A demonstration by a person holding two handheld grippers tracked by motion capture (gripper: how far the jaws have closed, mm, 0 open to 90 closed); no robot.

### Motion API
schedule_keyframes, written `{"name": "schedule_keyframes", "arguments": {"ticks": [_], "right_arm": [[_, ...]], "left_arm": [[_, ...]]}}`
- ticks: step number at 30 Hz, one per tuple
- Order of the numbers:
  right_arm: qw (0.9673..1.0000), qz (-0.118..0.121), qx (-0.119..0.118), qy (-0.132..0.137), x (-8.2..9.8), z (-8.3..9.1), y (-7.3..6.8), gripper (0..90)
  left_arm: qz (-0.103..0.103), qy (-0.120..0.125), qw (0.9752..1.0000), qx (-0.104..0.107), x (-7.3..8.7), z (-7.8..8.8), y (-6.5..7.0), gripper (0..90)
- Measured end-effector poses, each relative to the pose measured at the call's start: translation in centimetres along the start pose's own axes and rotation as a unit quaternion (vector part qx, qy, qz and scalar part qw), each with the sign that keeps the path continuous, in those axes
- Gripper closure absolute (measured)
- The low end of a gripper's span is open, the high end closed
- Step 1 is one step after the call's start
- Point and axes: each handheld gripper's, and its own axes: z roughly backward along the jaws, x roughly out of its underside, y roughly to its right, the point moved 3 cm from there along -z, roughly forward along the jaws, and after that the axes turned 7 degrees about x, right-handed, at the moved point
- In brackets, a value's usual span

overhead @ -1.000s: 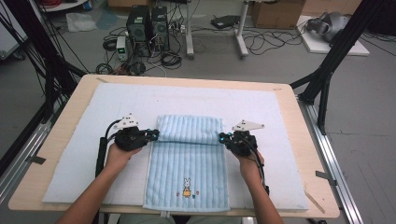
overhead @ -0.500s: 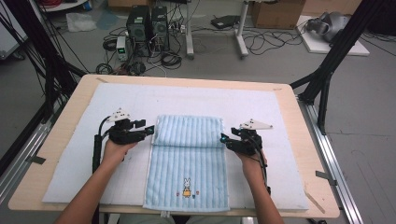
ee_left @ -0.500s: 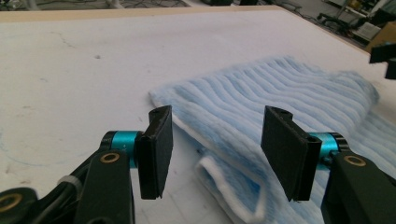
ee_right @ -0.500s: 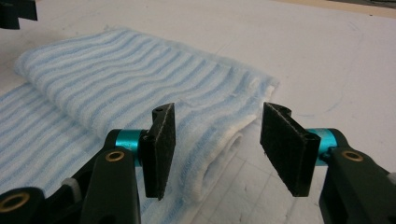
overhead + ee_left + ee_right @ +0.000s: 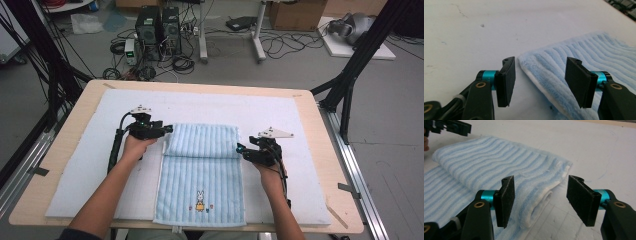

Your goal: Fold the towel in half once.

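Towel (image 5: 201, 172) lies flat mid-surface (image 5: 75, 150), far end folded over toward the person. Left claw (image 5: 169, 129) and right claw (image 5: 240, 149) have just been opening, both empty, beside the fold's corners. Further folds remain.

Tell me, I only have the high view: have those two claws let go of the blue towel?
Observer: Yes. In the left gripper view the left gripper has its jaws apart, having just opened, with the towel corner loose between them.
Operator: And the other claw?
Observer: The right gripper has also just opened; the folded edge lies under it, untouched by the pads.
Operator: Is the fold neat?
Observer: Close up, the fold's end shows a white underside rolled into a soft loop.
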Motion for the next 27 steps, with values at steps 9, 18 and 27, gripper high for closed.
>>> {"name": "schedule_keyframes", "arguments": {"ticks": [9,18,27], "right_arm": [[1.0000,-0.006,0.003,0.004,0.0,0.3,0.5,38.1],[0.9999,-0.010,0.003,0.004,0.1,0.4,0.7,37.7],[0.9998,-0.019,0.004,0.002,-0.1,-0.2,1.3,37.5]], "left_arm": [[-0.041,-0.036,0.9977,-0.042,0.5,-2.3,0.8,43.3],[-0.095,-0.050,0.9932,-0.045,0.7,-2.5,1.6,84.6],[-0.056,-0.016,0.9983,0.001,0.0,-1.4,1.5,86.4]]}}
